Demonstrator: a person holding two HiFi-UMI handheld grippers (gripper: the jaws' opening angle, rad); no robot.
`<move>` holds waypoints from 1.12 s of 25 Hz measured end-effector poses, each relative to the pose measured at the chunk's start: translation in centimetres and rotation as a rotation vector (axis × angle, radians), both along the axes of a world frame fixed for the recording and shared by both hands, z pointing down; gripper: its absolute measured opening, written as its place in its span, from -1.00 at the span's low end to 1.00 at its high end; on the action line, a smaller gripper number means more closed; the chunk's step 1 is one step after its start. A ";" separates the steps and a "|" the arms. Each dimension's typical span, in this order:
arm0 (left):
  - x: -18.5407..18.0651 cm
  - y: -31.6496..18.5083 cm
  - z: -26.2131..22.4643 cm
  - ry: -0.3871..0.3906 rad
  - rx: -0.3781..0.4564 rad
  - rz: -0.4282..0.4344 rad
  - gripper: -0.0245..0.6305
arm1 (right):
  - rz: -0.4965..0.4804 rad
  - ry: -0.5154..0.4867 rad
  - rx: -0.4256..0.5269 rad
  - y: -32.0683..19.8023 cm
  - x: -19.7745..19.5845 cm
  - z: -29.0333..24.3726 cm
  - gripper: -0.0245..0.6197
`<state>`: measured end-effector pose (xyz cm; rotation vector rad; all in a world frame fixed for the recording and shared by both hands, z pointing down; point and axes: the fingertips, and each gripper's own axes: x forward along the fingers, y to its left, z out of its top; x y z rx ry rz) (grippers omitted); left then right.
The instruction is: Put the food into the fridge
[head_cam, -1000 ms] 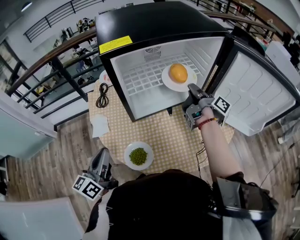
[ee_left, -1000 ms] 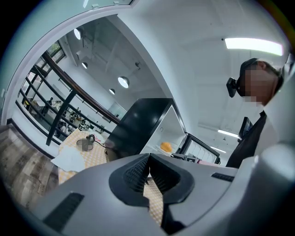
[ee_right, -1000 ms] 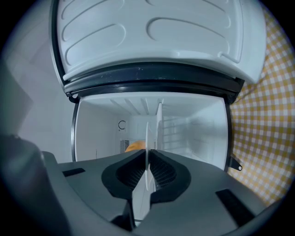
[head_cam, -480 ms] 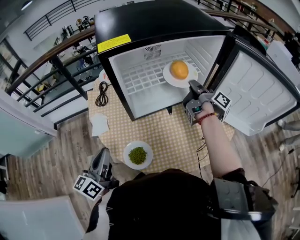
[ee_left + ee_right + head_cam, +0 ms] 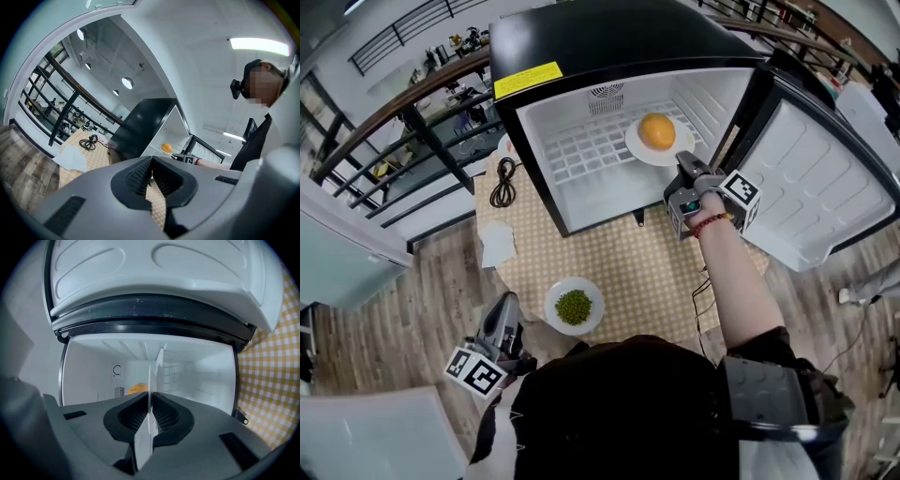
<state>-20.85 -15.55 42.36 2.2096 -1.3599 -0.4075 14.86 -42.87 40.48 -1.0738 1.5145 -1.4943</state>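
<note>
My right gripper (image 5: 686,169) pinches the near rim of the round white plate (image 5: 637,148). The round orange food (image 5: 657,131) sits on the plate, just beyond the jaws and inside the open black fridge (image 5: 609,42). The jaws of my left gripper (image 5: 151,179) are closed on nothing.

This looks like an open-plan lab or office gallery rather than a home kitchen. A dark metal railing with a brown wooden handrail (image 5: 412,108) edges a grey-brown wood-plank floor (image 5: 422,291), and beyond it stand desks crowded with equipment (image 5: 464,45). Round ceiling lamps (image 5: 127,83) and a long strip light (image 5: 258,46) are set in a high white ceiling. A small black fridge (image 5: 609,37) sits on a worktop covered by a yellow checked cloth (image 5: 628,267).
</note>
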 end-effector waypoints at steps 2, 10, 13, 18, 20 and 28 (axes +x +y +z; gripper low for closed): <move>0.0 0.0 0.0 -0.002 0.000 -0.001 -0.88 | 0.008 0.005 -0.001 -0.4 0.1 0.0 -0.81; -0.4 0.3 0.1 -0.002 -0.004 -0.010 -0.88 | 0.034 0.011 -0.016 -0.8 0.1 -0.1 -0.81; -0.5 0.3 0.2 0.001 -0.004 -0.009 -0.88 | 0.047 0.017 -0.018 -0.9 0.1 -0.1 -0.82; -0.6 0.3 0.3 0.005 -0.003 -0.010 -0.88 | 0.060 0.103 -0.003 -1.5 0.6 0.0 -0.82; -0.7 0.3 0.4 0.006 -0.004 -0.012 -0.88 | 0.062 0.125 -0.003 -1.6 0.7 0.0 -0.82; -0.8 0.4 0.3 0.019 -0.007 -0.010 -0.88 | 0.084 0.163 -0.012 -2.1 0.8 -0.1 -0.83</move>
